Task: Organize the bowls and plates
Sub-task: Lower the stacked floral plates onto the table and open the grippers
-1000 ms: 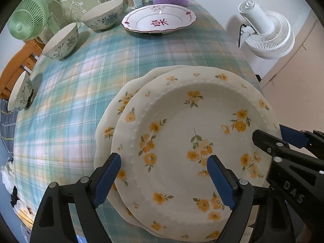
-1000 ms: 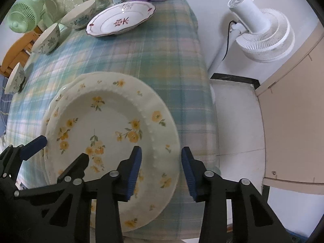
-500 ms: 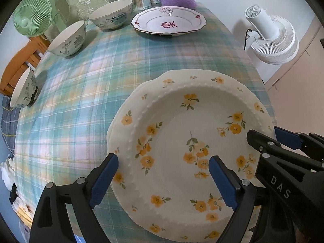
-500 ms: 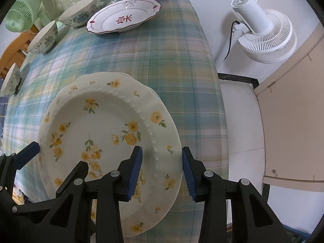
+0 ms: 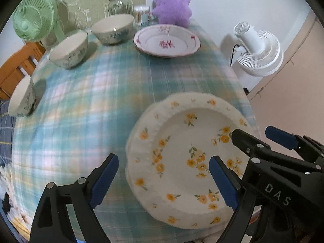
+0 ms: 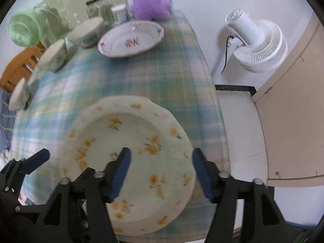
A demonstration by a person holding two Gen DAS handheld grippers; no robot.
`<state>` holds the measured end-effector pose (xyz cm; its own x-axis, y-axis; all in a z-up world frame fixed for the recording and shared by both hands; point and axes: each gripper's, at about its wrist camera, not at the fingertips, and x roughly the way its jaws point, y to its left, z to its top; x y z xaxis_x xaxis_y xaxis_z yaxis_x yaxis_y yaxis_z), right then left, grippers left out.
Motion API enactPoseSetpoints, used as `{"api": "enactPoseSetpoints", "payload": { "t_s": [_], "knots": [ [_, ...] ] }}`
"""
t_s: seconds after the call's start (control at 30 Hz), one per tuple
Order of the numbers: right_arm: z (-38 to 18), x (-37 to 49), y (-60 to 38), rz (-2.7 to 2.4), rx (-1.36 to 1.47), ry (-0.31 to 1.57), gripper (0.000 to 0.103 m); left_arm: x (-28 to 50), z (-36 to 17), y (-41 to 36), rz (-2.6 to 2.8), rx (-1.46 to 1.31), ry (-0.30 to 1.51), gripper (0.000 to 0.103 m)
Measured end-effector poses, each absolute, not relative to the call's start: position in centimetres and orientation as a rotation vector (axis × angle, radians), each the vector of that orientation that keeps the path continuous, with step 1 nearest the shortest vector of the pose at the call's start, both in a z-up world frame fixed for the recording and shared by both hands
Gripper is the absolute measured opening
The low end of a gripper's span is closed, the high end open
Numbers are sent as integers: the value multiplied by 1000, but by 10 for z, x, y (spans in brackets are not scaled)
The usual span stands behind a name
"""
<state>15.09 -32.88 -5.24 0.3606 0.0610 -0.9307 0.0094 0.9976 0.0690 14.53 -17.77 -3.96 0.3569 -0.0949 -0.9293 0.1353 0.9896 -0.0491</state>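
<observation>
A cream plate with yellow flowers [image 5: 188, 154] [image 6: 129, 154] lies stacked on another like it at the near right corner of the table. My left gripper [image 5: 164, 180] is open above its near left rim, holding nothing. My right gripper [image 6: 162, 170] is open over its near right rim, holding nothing. A white plate with red markings [image 5: 168, 41] [image 6: 131, 40] sits at the far side. Three floral bowls [image 5: 113, 29] [image 5: 69, 49] [image 5: 22, 97] line the far left edge.
The table has a green plaid cloth [image 5: 97, 101]. A green fan [image 5: 33, 24], a glass jar [image 5: 118, 4], a small cup [image 5: 141, 14] and a purple plush toy [image 5: 172, 6] stand at the back. A white floor fan [image 6: 255, 40] stands right of the table.
Both grippers have drawn back and up from the stacked plates, and the right gripper has opened wider. The flowered plate now rests squarely on the one beneath.
</observation>
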Motion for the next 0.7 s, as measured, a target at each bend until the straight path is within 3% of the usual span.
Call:
{"api": "enactPoseSetpoints", "payload": {
  "t_s": [0.7],
  "knots": [
    [20, 172, -274, -124, 172, 989, 69, 198, 23, -136, -230, 136, 989, 93]
  ]
}}
